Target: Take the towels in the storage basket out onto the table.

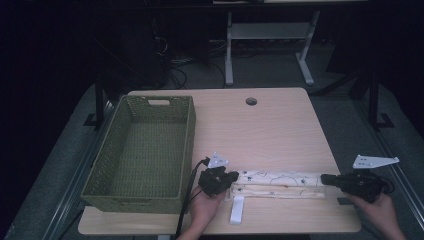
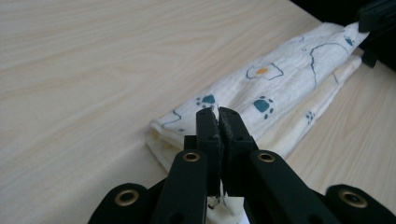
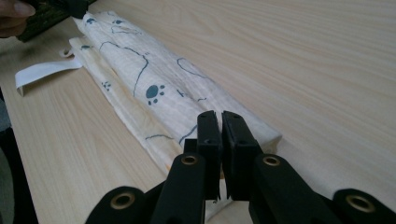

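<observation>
A long folded cream cloth (image 1: 280, 184) printed with blue paw marks lies along the table's front edge. My left gripper (image 1: 232, 179) is at its left end and my right gripper (image 1: 325, 178) at its right end. In the left gripper view the black jaws (image 2: 218, 114) are shut, pinching a sliver of the cloth (image 2: 280, 88). In the right gripper view the jaws (image 3: 218, 116) are likewise shut on the cloth's (image 3: 154, 93) near end. A white strap (image 1: 236, 210) trails from the cloth's left end toward the table edge.
A green woven basket (image 1: 187, 145) stands on the left half of the wooden table (image 1: 260, 130), close to my left gripper. A round cable hole (image 1: 251, 101) sits near the far edge. Dark floor and desk legs lie beyond.
</observation>
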Action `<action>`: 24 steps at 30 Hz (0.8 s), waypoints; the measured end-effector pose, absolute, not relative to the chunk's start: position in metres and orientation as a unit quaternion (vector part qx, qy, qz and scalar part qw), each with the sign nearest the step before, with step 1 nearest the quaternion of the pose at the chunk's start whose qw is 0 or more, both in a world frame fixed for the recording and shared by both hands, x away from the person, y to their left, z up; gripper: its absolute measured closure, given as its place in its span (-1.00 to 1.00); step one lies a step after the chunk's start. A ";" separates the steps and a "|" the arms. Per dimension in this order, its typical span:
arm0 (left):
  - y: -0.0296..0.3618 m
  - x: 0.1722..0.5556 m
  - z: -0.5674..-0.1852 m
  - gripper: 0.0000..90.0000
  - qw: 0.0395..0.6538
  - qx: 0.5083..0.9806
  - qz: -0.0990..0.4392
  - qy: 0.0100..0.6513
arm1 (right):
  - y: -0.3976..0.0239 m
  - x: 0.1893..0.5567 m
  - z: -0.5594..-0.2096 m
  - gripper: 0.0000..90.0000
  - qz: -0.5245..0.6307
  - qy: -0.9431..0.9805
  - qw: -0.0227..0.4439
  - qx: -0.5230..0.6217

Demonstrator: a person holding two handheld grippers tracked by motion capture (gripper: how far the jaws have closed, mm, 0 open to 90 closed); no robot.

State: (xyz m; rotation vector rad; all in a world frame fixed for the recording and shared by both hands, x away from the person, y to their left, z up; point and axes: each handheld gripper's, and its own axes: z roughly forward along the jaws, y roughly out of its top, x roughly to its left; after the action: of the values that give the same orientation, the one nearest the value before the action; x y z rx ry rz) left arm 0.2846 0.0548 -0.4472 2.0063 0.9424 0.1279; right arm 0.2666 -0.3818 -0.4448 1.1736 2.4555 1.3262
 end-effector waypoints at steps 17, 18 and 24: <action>0.058 0.273 -0.459 0.80 0.419 0.830 0.012 0.367 | -0.376 0.251 -0.456 0.76 0.418 0.827 0.042 0.375; 0.059 0.272 -0.458 0.73 0.428 0.824 0.009 0.372 | -0.376 0.252 -0.455 0.65 0.419 0.826 0.039 0.374; 0.059 0.275 -0.444 0.60 0.454 0.811 0.007 0.368 | -0.375 0.252 -0.442 0.57 0.438 0.819 0.041 0.367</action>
State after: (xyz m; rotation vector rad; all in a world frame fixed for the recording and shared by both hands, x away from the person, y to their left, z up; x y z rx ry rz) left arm 0.2754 0.0589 -0.4436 2.0020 0.9094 0.0164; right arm 0.2522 -0.3754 -0.4420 1.1252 2.5092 1.3426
